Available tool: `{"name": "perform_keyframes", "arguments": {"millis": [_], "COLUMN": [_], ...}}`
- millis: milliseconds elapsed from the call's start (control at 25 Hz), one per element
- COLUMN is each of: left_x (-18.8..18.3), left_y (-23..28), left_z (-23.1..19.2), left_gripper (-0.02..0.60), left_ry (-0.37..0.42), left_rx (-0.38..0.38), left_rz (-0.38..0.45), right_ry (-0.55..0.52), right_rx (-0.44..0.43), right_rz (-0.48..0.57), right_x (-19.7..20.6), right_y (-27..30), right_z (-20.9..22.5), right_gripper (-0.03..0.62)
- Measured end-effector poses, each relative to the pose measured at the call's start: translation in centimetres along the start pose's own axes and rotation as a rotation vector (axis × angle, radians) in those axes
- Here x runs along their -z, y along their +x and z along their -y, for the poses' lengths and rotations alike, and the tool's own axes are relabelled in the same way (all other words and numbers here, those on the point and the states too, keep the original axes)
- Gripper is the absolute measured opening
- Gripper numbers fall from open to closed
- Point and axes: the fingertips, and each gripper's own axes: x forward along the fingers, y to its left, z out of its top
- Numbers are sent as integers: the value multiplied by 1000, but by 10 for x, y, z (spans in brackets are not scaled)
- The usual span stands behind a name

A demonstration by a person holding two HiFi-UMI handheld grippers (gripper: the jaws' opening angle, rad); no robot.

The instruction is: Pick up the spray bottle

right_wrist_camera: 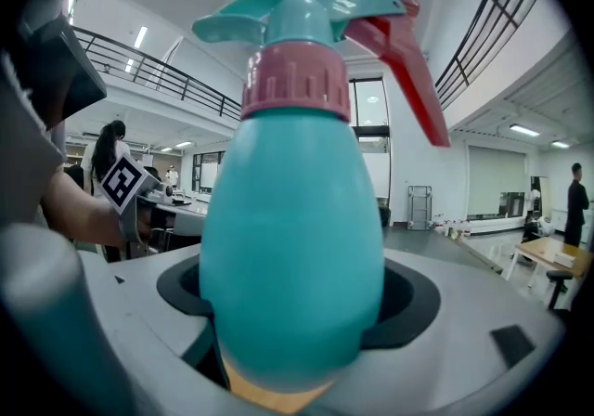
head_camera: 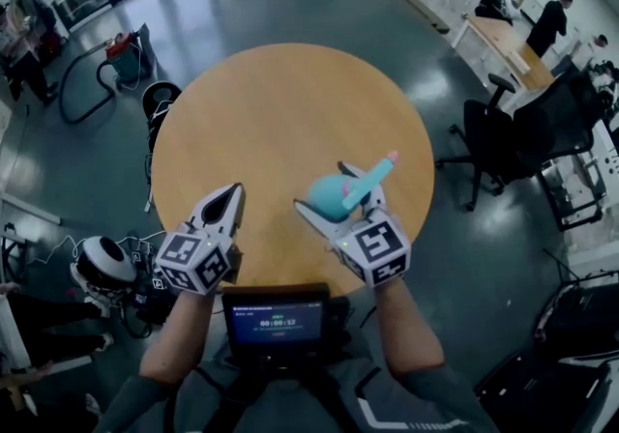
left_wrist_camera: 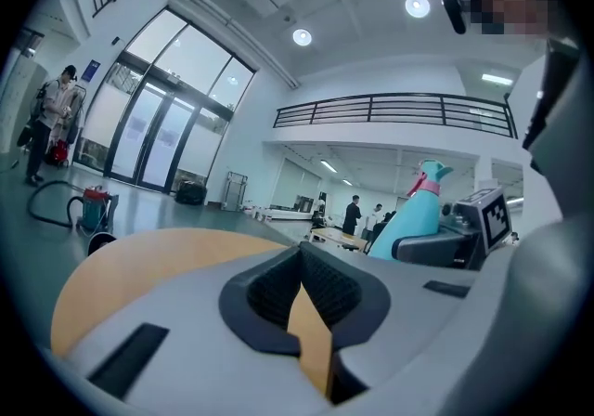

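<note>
The spray bottle (head_camera: 327, 195) has a teal egg-shaped body, a pink collar and a red trigger under a teal nozzle. My right gripper (head_camera: 335, 193) is shut on its body, one jaw on each side, and holds it upright above the near right part of the round wooden table (head_camera: 280, 102). In the right gripper view the spray bottle (right_wrist_camera: 292, 238) fills the space between the jaws of my right gripper (right_wrist_camera: 292, 317). My left gripper (head_camera: 233, 195) hovers to its left, shut with nothing in it. In the left gripper view my left gripper (left_wrist_camera: 299, 267) has its pads together, and the spray bottle (left_wrist_camera: 415, 217) shows at the right.
Black office chairs (head_camera: 505, 143) stand right of the table. A vacuum cleaner (head_camera: 124, 58) with its hose is at the far left, and a white helmet-like thing (head_camera: 103, 263) lies on the floor near left. A small screen (head_camera: 277, 320) sits at the person's chest.
</note>
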Motion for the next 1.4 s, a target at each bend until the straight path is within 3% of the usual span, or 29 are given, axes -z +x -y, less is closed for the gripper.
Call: {"name": "perform_keyframes", "arguments": {"millis": [280, 640, 920, 1400], "left_x": [-12, -52, -61, -14], "left_y": [-2, -7, 19, 61], "left_z": [24, 61, 125, 280], "left_gripper": [2, 2, 2, 2], "left_ry": [39, 51, 86, 138], "left_rx": [63, 229, 402, 784], "left_rz": [5, 14, 0, -136], "right_ry": [-25, 22, 52, 144], "right_rx": [33, 138, 311, 741], "right_rz": [-7, 20, 28, 42], "right_x": [-6, -27, -25, 9], "right_y": [-14, -46, -110, -276], "right_z": [-3, 3, 25, 64], "right_gripper": [439, 439, 439, 439]}}
